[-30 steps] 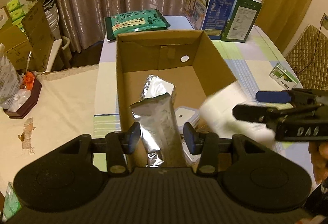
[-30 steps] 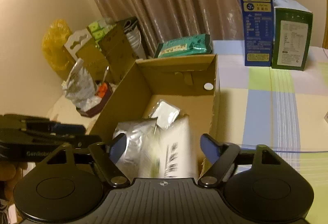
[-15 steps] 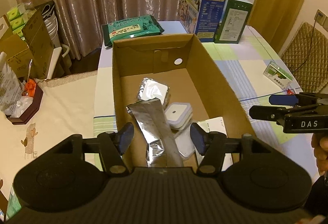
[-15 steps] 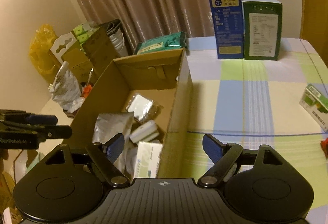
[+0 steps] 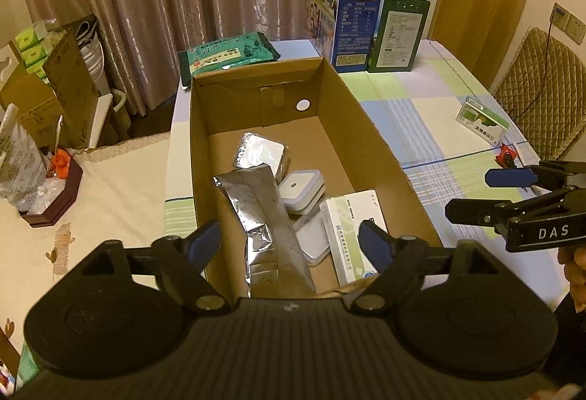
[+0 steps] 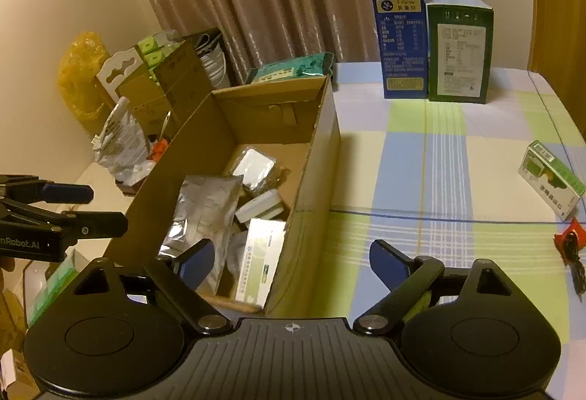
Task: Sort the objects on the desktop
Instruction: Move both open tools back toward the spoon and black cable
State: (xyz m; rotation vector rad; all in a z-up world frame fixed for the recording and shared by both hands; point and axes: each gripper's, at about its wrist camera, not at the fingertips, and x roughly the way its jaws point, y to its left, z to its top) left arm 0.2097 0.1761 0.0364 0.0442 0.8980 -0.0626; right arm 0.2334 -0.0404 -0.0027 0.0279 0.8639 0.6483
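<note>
Both grippers hang empty with their jaws spread wide. The left gripper (image 5: 289, 242) sits over the near end of the cardboard box (image 5: 370, 129), and the right gripper (image 6: 291, 259) straddles the box's right wall, its right-hand jaw above the checked desk (image 6: 439, 158).

Already in the box are a long foil pouch (image 5: 263, 209), a square foil packet (image 5: 260, 151), a white lidded case (image 5: 301, 188) and a white-and-green medicine carton (image 5: 349, 231) leaning against the right wall.

Two loose things remain on the desk, well off to the right: a small green-and-white box (image 6: 553, 180) and, nearer the edge, a small red-and-black object (image 6: 571, 246) too small to identify. The green-and-white box looks like the next thing to sort.

It is probably light, thin card — stiff enough to hold its shape but easy to dent if squeezed hard. Its printed faces look smooth, perhaps a little slippery. It lies on a long side, tilted to the desk's stripes, so the jaws would best close across its short width near the middle, turned to match its angle. The red-and-black object, low and irregular, would likely need a pinch close to the desk surface.

The tall blue milk carton (image 6: 401, 30), the dark green carton (image 6: 459, 56) touching its side and the green packet (image 6: 293, 70) behind the box look heavier and may not be part of the sorting.
</note>
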